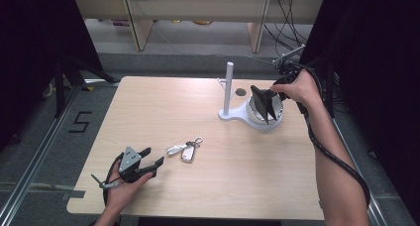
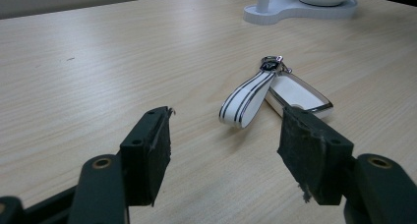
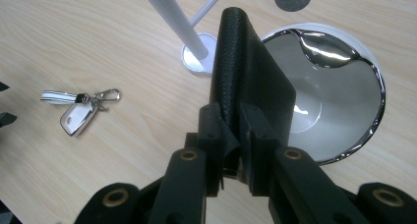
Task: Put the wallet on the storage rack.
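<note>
Pale wood grain is covering the surface (image 1: 198,112), a rectangular top that is sitting on a grey floor (image 1: 29,137) under black curtains (image 1: 29,32) hanging at both sides. Beyond the far edge, light wooden furniture legs (image 1: 138,23) are standing on the floor, and dark cables (image 1: 287,18) are trailing down at the back right. A black figure five (image 1: 80,122) is showing on the floor to the left of the surface.

On the right half of the surface a white stand (image 1: 247,116) is resting, with an upright post (image 1: 228,87) rising from its base and a shiny round bowl (image 3: 339,101) set in its wider end. A small dark disc (image 1: 240,92) is lying in the wood just behind it.

The right gripper (image 1: 270,104) is hovering over that bowl, its jaws clamping narrowly on a black leather wallet (image 3: 246,71), which is standing on edge above the bowl's rim, beside the post.

The left gripper (image 1: 148,159) is resting near the front left corner in the person's hand, its jaws standing wide apart with nothing between them. Just ahead of it, a white car key (image 2: 295,94) with a striped white strap (image 2: 246,98) is lying flat on the surface, well apart from the stand.
</note>
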The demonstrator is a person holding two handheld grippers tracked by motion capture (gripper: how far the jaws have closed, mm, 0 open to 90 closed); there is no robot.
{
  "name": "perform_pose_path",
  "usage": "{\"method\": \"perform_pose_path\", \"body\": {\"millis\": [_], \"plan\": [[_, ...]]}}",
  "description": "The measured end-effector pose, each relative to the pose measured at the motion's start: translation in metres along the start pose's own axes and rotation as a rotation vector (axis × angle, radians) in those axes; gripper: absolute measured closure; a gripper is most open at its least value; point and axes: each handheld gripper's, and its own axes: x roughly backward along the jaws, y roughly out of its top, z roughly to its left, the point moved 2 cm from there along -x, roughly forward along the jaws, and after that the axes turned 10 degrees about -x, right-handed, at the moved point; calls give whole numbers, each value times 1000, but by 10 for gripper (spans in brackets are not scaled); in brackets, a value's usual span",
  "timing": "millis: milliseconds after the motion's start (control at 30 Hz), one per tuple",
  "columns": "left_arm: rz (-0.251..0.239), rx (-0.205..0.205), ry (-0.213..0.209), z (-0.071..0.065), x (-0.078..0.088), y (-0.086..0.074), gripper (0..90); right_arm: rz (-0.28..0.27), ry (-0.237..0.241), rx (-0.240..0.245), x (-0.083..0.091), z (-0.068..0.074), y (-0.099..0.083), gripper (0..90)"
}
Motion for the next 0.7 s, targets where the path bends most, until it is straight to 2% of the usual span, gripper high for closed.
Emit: {"method": "perform_pose_path", "body": {"millis": [67, 100, 167, 200, 233, 300, 333, 400, 433, 500, 567, 700], "plan": [[-1, 0, 2, 0, 0, 0, 359, -4, -3, -5, -2, -1, 1, 812], [-1, 0, 1, 0, 0, 0, 359, -8, 1, 19, -2, -4, 2, 811], [-1, 0, 2, 0, 0, 0, 358, 14, 3, -28, -2, -1, 1, 811], [-1, 0, 2, 0, 0, 0, 359, 11, 0, -28, -3, -2, 2, 811], [-2, 1, 0, 0, 0, 0, 358, 16, 4, -16, -3, -4, 2, 811], [-1, 2, 1, 0, 0, 0, 358, -15, 1, 34, -6, -7, 5, 811], [-1, 0, 2, 0, 0, 0, 358, -17, 15, 50, -6, -8, 5, 811], [-1, 0, 1, 0, 0, 0, 358, -22, 7, 48, -6, -8, 7, 811], [-3, 1, 0, 0, 0, 0, 358, -20, -1, 7, -6, -5, 6, 810], [-3, 2, -1, 0, 0, 0, 358, -19, 6, 10, -5, -7, 7, 810], [-3, 4, -1, 0, 0, 0, 357, -46, -4, 41, -7, -11, 9, 809], [-2, 4, -1, 0, 0, 0, 357, -71, -36, 30, -8, -11, 10, 800]]}}
